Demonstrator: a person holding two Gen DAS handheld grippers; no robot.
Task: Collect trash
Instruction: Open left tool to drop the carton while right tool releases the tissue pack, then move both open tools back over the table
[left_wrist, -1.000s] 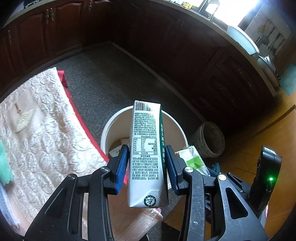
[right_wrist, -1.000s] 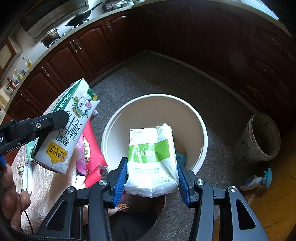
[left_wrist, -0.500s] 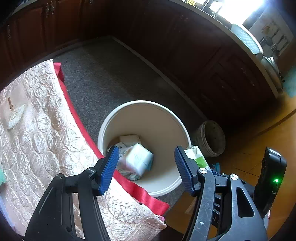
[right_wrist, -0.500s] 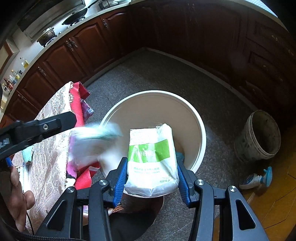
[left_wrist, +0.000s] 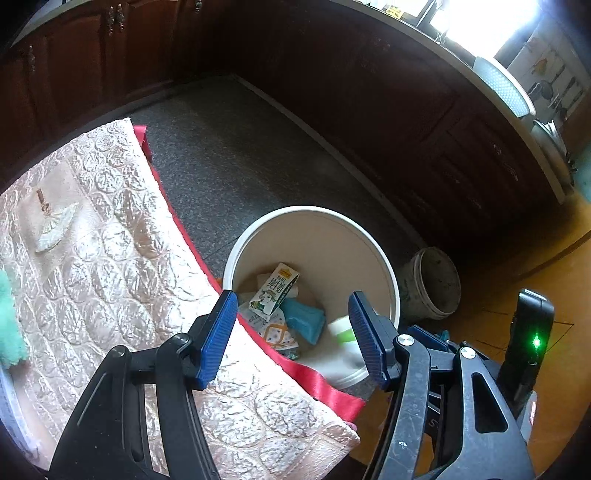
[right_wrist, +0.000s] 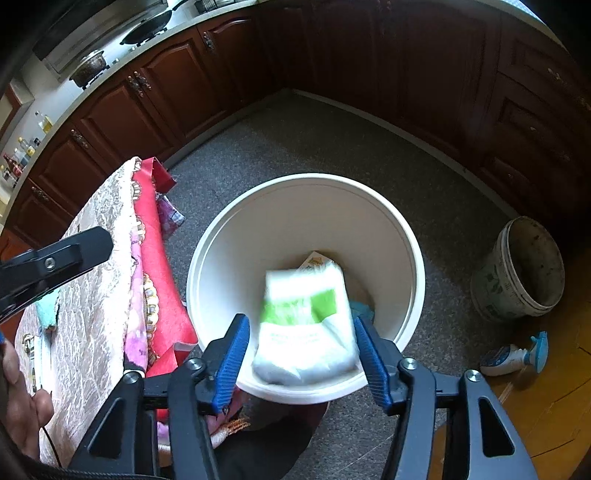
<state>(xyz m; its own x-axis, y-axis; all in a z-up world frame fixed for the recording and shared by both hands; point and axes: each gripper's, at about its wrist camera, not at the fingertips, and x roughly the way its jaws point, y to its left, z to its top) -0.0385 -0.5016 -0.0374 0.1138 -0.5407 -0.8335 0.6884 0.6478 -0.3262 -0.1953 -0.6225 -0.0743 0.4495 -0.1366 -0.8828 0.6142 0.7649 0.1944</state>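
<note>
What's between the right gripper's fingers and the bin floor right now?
In the right wrist view, the right gripper, jaws just opening, has only the blurred white-and-green packet below it, over the white bin.

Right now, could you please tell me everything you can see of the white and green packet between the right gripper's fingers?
The white and green packet is a soft plastic pack, white with a green band and small print too blurred to read. It looks motion-smeared, tilted, over the white bin opening. The right gripper has just been opening; its blue pads stand clear of the packet's sides, so it appears released and dropping. In the left wrist view it is a blurred patch inside the bin.
</note>
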